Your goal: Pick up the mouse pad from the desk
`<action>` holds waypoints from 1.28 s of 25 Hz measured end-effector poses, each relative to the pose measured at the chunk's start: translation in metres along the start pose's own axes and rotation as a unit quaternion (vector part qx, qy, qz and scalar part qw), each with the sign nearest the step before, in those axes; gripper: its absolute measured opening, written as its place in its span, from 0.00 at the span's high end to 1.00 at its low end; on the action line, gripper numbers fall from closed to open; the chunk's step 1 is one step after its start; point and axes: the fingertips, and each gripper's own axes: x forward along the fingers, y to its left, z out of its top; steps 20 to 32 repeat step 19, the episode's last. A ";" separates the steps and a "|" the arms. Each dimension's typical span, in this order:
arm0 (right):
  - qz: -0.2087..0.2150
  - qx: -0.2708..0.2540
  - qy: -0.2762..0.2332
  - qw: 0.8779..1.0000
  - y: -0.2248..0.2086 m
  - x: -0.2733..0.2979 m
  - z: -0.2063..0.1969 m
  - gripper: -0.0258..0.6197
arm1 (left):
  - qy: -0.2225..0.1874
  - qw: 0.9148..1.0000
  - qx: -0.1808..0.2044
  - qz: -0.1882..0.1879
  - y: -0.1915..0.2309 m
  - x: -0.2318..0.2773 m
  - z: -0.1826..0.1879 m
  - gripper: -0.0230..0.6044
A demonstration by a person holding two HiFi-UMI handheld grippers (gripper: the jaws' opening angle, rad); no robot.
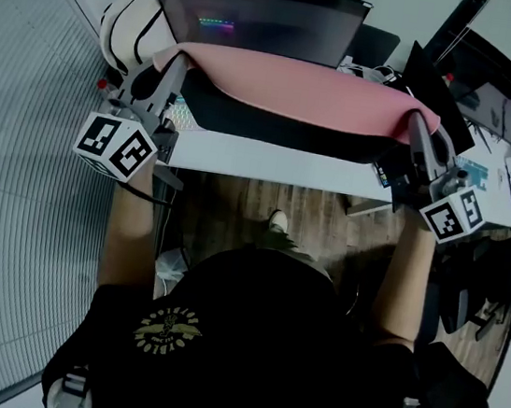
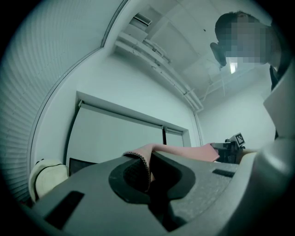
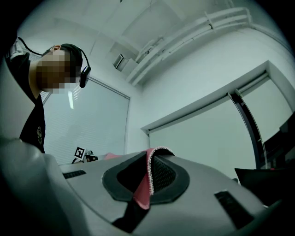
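Note:
A long pink mouse pad point(image 1: 295, 93) with a black underside hangs stretched between both grippers, lifted above the white desk point(image 1: 271, 161). My left gripper point(image 1: 174, 66) is shut on the pad's left end, and my right gripper point(image 1: 414, 126) is shut on its right end. In the left gripper view the stitched edge of the mouse pad point(image 2: 142, 167) is pinched in the left gripper point(image 2: 148, 177), with the pink sheet running off to the right. In the right gripper view a fold of the mouse pad point(image 3: 146, 182) is clamped in the right gripper point(image 3: 148, 184).
A curved dark monitor point(image 1: 258, 18) stands behind the pad. A white rounded object point(image 1: 130, 25) sits at the desk's left end. Black screens and papers point(image 1: 494, 119) crowd the right side. Wooden floor point(image 1: 235, 214) lies below the desk edge. A ribbed wall point(image 1: 16, 165) runs along the left.

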 end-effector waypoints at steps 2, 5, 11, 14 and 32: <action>-0.003 -0.005 0.001 1.000 0.000 -0.002 0.002 0.93 | -0.003 1.000 0.001 -0.004 -0.002 0.001 0.003 0.93; -0.005 -0.013 0.003 1.000 0.003 -0.004 0.005 0.93 | -0.006 1.000 0.001 -0.008 -0.006 -0.001 0.005 0.93; -0.010 -0.014 0.014 1.000 0.009 -0.001 -0.002 0.93 | -0.003 1.000 -0.003 -0.006 -0.001 -0.010 0.001 0.93; -0.006 -0.014 0.019 1.000 0.012 0.001 -0.003 0.93 | -0.004 1.000 -0.008 -0.001 0.002 -0.013 0.000 0.93; -0.005 -0.011 0.024 1.000 0.012 -0.001 -0.004 0.93 | -0.004 1.000 -0.007 -0.003 0.001 -0.011 0.003 0.93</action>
